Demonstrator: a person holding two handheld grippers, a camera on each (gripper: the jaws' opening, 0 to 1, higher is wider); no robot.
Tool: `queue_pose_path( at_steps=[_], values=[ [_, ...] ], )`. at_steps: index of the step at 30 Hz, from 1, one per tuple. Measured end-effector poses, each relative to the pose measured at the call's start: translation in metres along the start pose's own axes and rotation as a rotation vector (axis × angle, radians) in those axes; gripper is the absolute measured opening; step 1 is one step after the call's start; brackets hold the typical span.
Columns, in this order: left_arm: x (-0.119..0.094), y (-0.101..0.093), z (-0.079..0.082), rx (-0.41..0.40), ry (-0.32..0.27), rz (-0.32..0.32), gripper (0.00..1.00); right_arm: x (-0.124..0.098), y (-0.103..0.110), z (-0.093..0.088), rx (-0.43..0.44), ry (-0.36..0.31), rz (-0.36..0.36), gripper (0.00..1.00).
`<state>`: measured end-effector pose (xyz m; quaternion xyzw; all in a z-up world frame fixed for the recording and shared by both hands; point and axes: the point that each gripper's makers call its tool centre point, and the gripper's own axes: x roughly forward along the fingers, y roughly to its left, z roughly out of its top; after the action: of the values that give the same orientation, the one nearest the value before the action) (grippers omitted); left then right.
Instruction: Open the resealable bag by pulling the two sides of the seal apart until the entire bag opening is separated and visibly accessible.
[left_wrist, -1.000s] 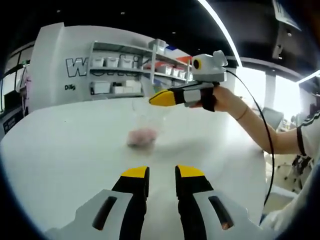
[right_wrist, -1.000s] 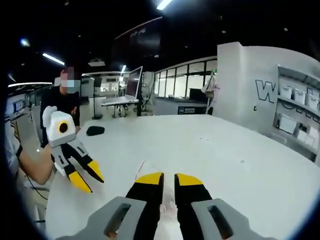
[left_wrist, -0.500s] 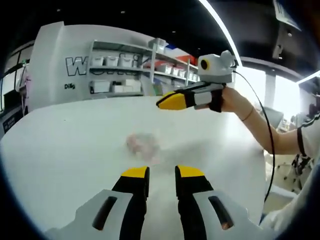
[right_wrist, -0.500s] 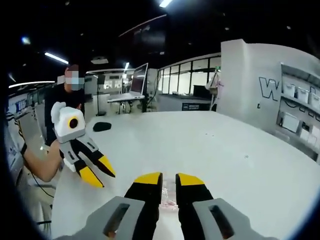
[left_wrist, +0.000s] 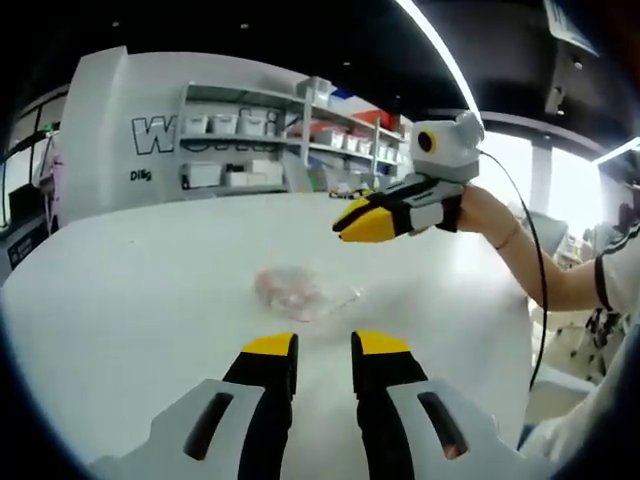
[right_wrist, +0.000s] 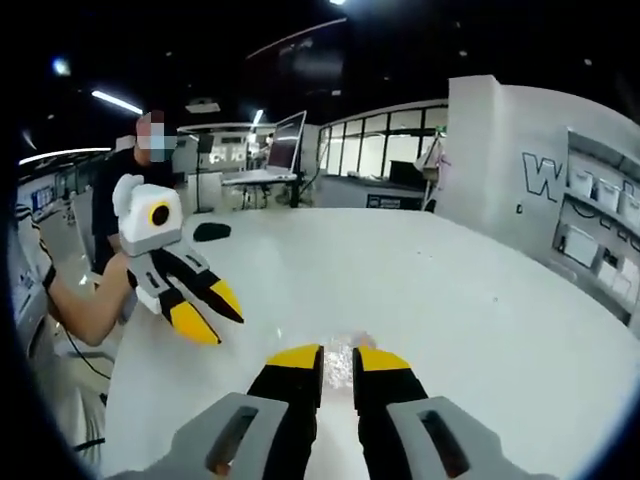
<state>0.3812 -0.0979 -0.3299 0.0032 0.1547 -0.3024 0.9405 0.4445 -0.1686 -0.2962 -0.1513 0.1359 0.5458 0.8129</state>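
— Left gripper view: resealable bag flat on the white table, clear, with something pinkish inside, just ahead of the left gripper. Jaws a little apart, empty.

— And the right gripper?

— Hovering above the bag, off the table. Jaws nearly together, gripping nothing. Seal apparently not yet pulled, though hard to tell through clear film.

— Risks from here?

— Most likely pinching both walls at once: thin film lying flat, lips pressed together, so a lifted bag rather than an opened one. Also sliding across the smooth top under a one-sided nudge. Could spill the contents if tugged apart too sharply.

— Remedy?

— Probably one lip per gripper, then a slow pull outward.
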Motion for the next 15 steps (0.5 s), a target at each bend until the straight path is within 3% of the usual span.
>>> queue_pose_path(
  at_steps=[15],
  values=[
    [-0.013, -0.002, 0.001, -0.025, -0.057, 0.032, 0.25, -0.01, 0.017, -0.013, 0.011, -0.014, -0.01, 0.11]
  ],
)
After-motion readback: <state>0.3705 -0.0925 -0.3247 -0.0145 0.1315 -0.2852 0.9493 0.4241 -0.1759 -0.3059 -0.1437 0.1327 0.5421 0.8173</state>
